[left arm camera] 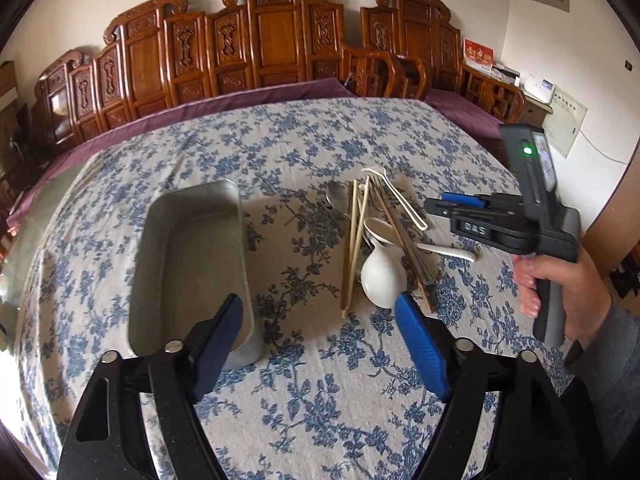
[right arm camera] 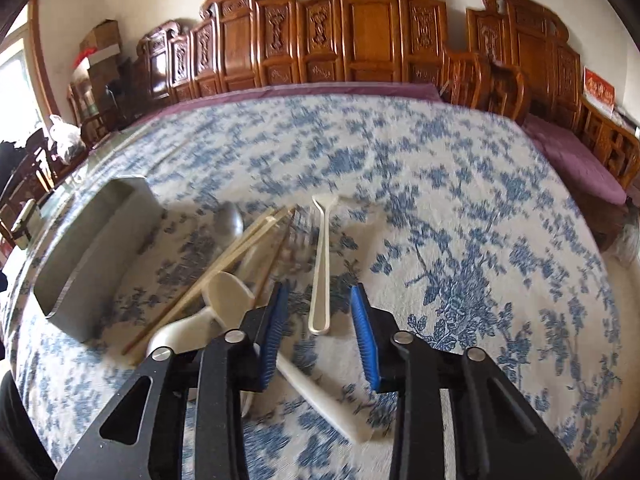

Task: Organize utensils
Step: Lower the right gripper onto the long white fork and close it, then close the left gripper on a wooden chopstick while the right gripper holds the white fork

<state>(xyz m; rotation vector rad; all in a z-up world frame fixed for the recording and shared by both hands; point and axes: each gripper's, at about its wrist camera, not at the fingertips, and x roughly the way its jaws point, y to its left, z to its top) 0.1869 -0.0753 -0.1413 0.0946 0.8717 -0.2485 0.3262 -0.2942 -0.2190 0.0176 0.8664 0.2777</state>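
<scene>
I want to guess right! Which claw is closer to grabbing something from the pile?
Probably the right claw: the white fork lies right between its open fingers. The left claw hovers short of the pile.

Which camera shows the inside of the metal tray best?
The left wrist view: it looks down into the metal tray, showing its bare floor. The right wrist view catches the tray side-on at the left, mostly outer wall, motion-blurred.

A home living room: carved wooden sofas with purple cushions behind a floral-clothed table.
</scene>
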